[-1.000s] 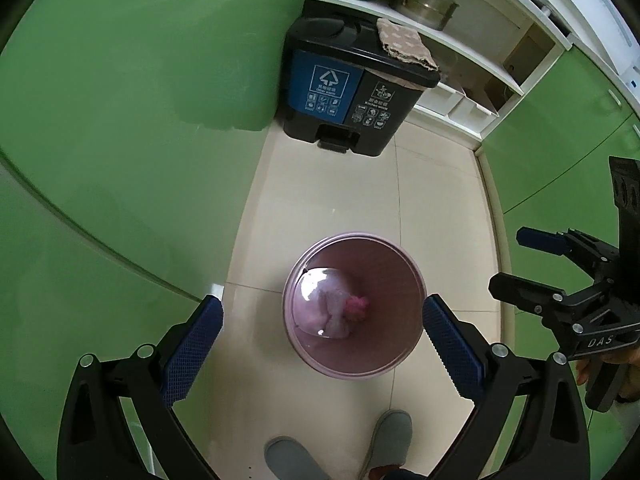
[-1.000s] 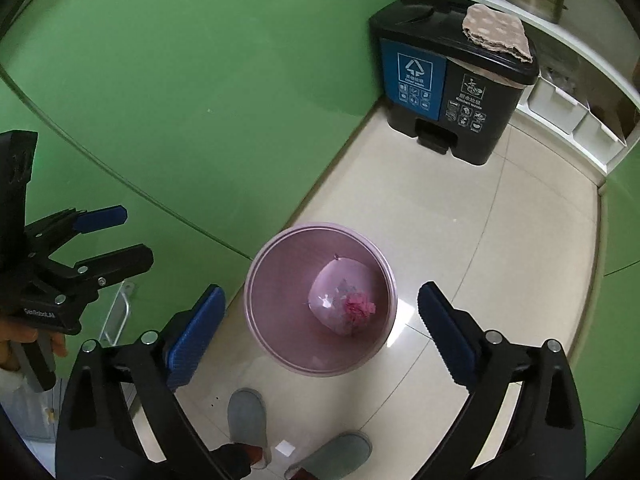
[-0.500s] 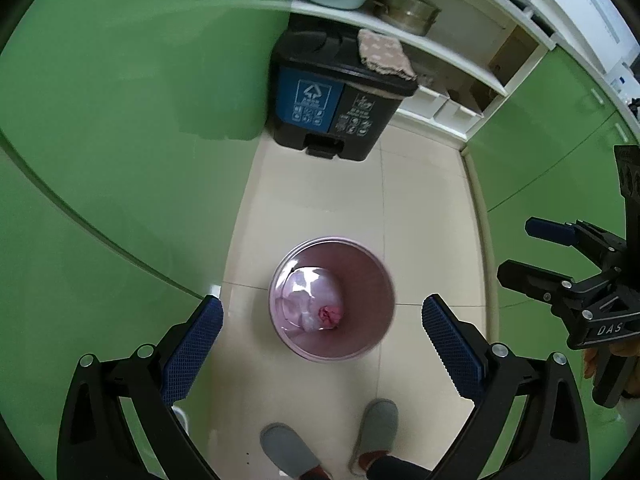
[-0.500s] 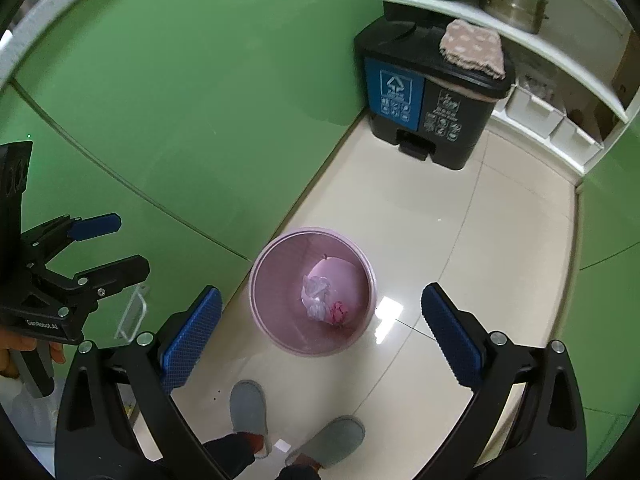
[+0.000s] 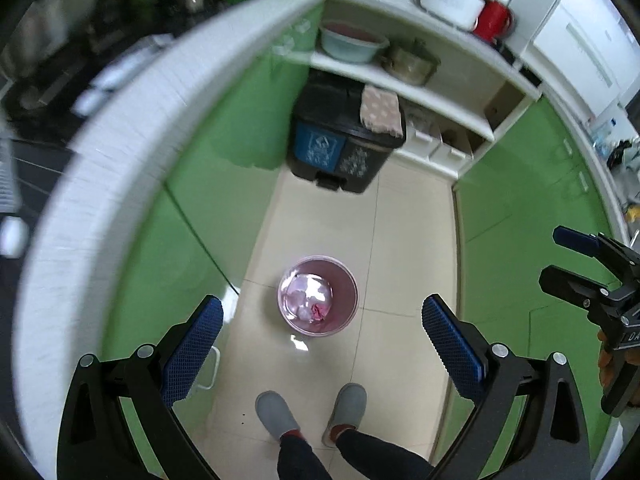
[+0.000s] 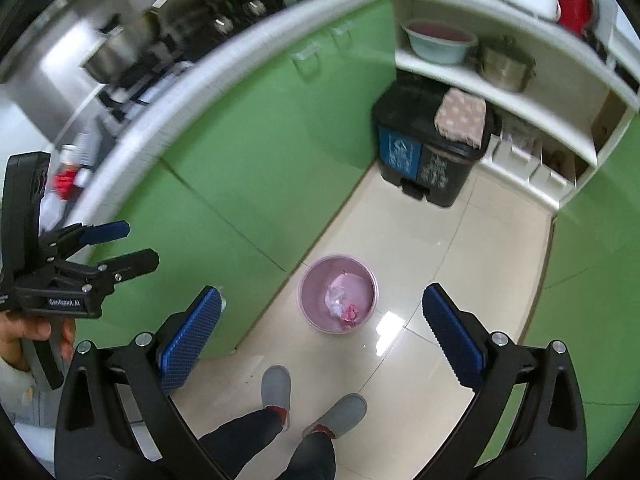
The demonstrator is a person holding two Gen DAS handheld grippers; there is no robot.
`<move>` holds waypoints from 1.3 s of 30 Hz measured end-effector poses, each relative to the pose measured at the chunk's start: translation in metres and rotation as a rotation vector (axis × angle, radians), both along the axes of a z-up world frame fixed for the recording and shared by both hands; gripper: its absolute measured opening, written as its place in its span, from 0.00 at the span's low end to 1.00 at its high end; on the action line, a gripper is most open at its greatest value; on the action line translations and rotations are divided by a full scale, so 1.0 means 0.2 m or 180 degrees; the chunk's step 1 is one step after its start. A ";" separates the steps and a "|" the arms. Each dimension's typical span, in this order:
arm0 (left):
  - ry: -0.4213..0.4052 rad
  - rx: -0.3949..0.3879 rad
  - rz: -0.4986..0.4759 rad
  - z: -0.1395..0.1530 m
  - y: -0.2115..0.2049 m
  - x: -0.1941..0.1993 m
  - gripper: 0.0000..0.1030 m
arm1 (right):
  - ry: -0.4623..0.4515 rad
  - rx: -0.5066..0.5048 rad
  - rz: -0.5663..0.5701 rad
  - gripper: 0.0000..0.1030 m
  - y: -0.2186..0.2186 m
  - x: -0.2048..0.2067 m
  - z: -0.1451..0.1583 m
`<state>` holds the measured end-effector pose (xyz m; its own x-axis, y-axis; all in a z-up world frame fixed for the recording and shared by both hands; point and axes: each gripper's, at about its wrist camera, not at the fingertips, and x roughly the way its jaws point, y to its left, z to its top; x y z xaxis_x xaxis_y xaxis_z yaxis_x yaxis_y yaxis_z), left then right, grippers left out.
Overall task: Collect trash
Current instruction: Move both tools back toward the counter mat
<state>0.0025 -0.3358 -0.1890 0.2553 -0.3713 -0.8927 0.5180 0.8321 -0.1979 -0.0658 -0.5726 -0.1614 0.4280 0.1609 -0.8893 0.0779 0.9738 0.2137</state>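
Trash (image 5: pixel 307 305) sits at the bottom of the pink wastebasket (image 5: pixel 348 280), a crumpled clear plastic wad with a bit of pink-red beside it; in the right wrist view it shows as the same small heap (image 6: pixel 343 307) inside the basket (image 6: pixel 312 280). The basket stands on the pale tiled floor (image 5: pixel 400 240), close to the green cabinet front (image 5: pixel 192 216) on my left and just ahead of my grey slippers (image 5: pixel 276 408). I hold my left gripper (image 5: pixel 322 342) high above it with its blue-padded fingers spread wide apart, nothing between them. My right gripper (image 6: pixel 322 338) hangs at a similar height, its fingers equally far apart and bare. Each gripper appears at the edge of the other's view, and there too the fingers stand parted. Farther along the floor, against the back wall, stands a black two-compartment pedal bin (image 5: pixel 340 148) with a blue panel on its left half and a spotted cloth (image 5: pixel 380 110) draped over its lid. Above the bin a white shelf (image 5: pixel 420 92) carries a pale basin (image 5: pixel 352 42) and a metal pot (image 5: pixel 410 64). The upper left of both views is blurred.
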 end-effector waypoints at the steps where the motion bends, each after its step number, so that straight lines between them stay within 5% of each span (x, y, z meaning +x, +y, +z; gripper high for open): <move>1: -0.0034 -0.0019 0.0040 0.06 0.03 -0.02 0.93 | -0.0045 -0.0007 0.0064 0.96 0.03 -0.01 0.09; 11: -0.0331 -0.0049 0.0690 0.51 0.42 -0.15 0.93 | -0.0433 0.0029 0.0749 0.97 0.34 0.04 0.57; 19: -0.0529 0.0097 0.1240 0.67 0.88 -0.22 0.93 | -0.0552 0.0075 0.1302 0.97 0.72 0.18 0.67; 28: -0.0545 0.0216 0.1511 0.68 1.31 -0.09 0.93 | -0.0647 0.0099 0.1519 0.97 1.17 0.40 0.70; 39: -0.0279 0.0342 0.1629 0.46 1.51 0.21 0.93 | -0.0523 0.0041 0.1674 0.97 1.47 0.64 0.62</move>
<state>0.0439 -0.0337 -0.0960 0.4552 -0.0873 -0.8861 0.0511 0.9961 -0.0719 0.0624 -0.2781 -0.0374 0.4200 0.4010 -0.8141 -0.4538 0.8697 0.1942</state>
